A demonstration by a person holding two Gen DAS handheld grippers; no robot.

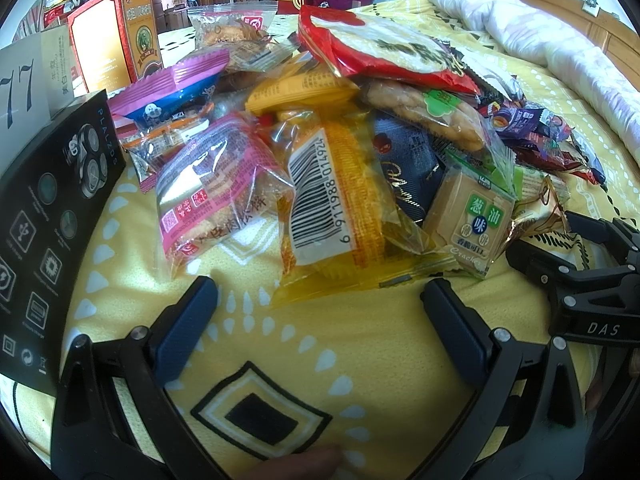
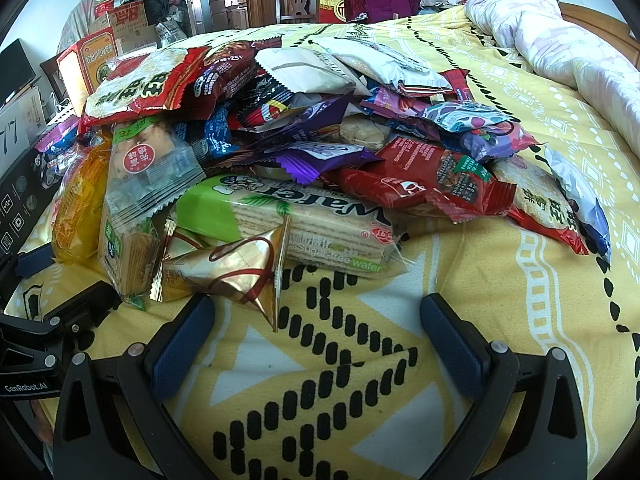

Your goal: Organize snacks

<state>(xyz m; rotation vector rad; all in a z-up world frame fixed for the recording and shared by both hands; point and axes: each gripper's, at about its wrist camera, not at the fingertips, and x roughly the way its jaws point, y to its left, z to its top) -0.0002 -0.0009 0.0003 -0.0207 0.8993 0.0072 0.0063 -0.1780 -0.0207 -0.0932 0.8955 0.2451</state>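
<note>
Yellow patterned bedspread (image 2: 500, 280) covers bed; rumpled quilt (image 2: 560, 52) at far R edge. Snack pile (image 2: 304, 132) sits mid-bed, packets overlapping. Black box (image 1: 44, 216) beside pile on L, touching pink packets. Wafer pack (image 2: 304, 220) at pile's near edge, gold packet (image 2: 232, 272) leaning on it. L gripper (image 1: 320, 296) wide, empty, orange packet (image 1: 340, 208) just ahead. R gripper (image 2: 316, 312) wide, empty, gold packet's tip betw. fingers.

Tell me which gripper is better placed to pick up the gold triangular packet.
Right. The right gripper is open, and the gold triangular packet lies just ahead of its fingers. The left gripper faces the orange barcode packet instead.
</note>
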